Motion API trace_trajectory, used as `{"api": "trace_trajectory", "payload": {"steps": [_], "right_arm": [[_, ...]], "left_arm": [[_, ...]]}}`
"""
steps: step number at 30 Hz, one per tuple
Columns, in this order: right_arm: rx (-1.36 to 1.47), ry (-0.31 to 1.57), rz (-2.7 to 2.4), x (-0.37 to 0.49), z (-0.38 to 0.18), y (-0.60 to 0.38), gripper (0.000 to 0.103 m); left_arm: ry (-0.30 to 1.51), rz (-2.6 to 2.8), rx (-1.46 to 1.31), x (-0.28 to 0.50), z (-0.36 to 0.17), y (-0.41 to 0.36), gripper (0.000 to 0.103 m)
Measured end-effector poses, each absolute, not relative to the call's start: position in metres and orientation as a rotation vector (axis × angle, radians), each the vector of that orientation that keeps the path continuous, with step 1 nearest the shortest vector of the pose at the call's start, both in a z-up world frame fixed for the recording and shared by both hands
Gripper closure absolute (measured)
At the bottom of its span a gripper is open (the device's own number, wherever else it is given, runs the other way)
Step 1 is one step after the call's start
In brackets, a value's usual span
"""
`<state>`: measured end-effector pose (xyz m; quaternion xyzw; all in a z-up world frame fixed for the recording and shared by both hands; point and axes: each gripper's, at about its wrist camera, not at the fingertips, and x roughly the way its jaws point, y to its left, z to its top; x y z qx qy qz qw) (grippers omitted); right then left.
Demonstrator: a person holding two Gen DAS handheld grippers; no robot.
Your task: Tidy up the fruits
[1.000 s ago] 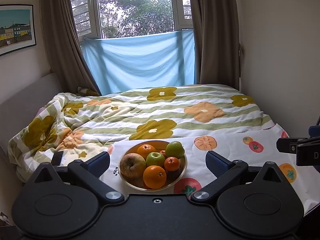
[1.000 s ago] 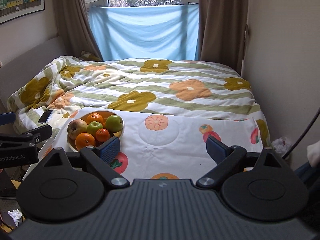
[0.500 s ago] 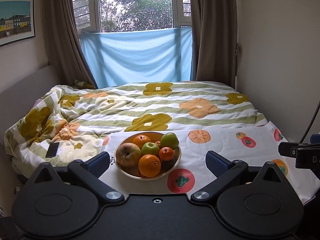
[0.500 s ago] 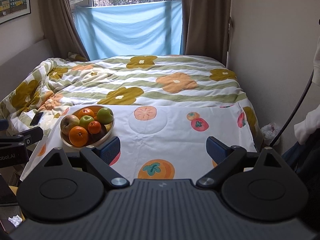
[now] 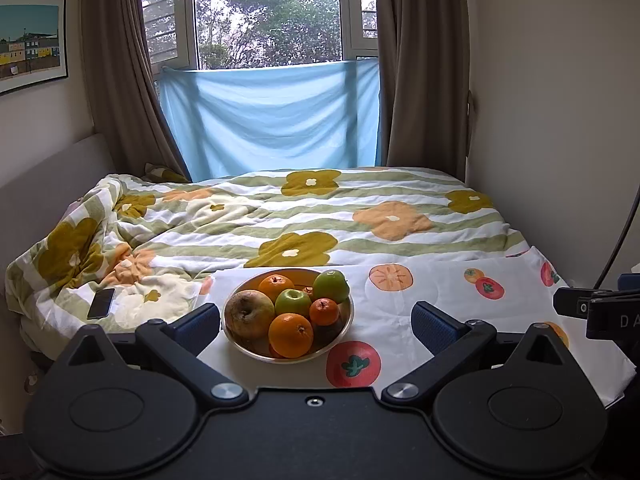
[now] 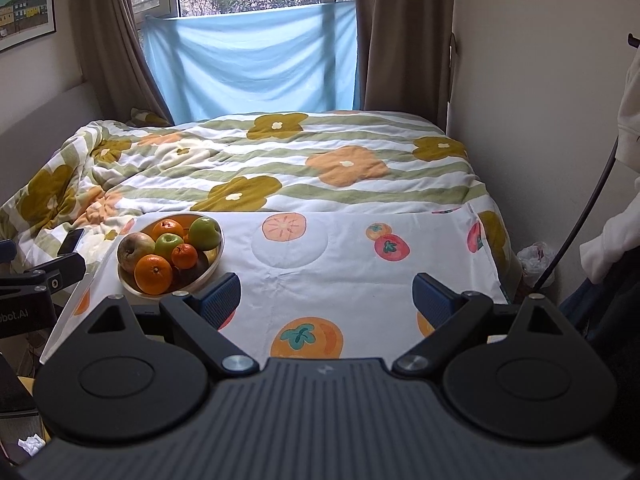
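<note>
A white cloth [image 6: 360, 272] printed with fruit motifs covers the near end of a bed; beyond it lies a striped, flower-patterned quilt [image 5: 320, 216]. A window [image 5: 264, 12] with brown curtains and a pale blue sheet [image 5: 272, 120] hung across its lower part closes the far wall. A framed picture [image 5: 28, 40] hangs on the wall to the left. A dark phone [image 5: 101, 303] rests on the quilt, ahead and left of the left gripper.

The bowl [image 5: 344, 328] of fruit sits on the cloth directly ahead of the left gripper [image 5: 316, 322], between its spread fingers but beyond their tips; it holds oranges, green apples and a brownish apple [image 5: 249, 313]. The left gripper is wide apart and holds nothing.

The right gripper [image 6: 327, 298] is likewise spread wide and empty, over the bare cloth, with the bowl [image 6: 208, 272] ahead to its left, near its left finger [image 6: 220, 300].
</note>
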<state>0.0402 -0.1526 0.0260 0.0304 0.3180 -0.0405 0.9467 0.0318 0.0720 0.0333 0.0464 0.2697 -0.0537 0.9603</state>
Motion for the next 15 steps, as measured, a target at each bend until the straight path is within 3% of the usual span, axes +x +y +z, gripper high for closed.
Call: {"api": "trace_trajectory", "payload": {"steps": [15], "right_arm": [[0.077,0.662,-0.098,0.0424,0.0236,-0.1509,0.000]], "left_arm": [[0.554,-0.123,0.095,0.0338,0.0313,0.0740,0.000]]}}
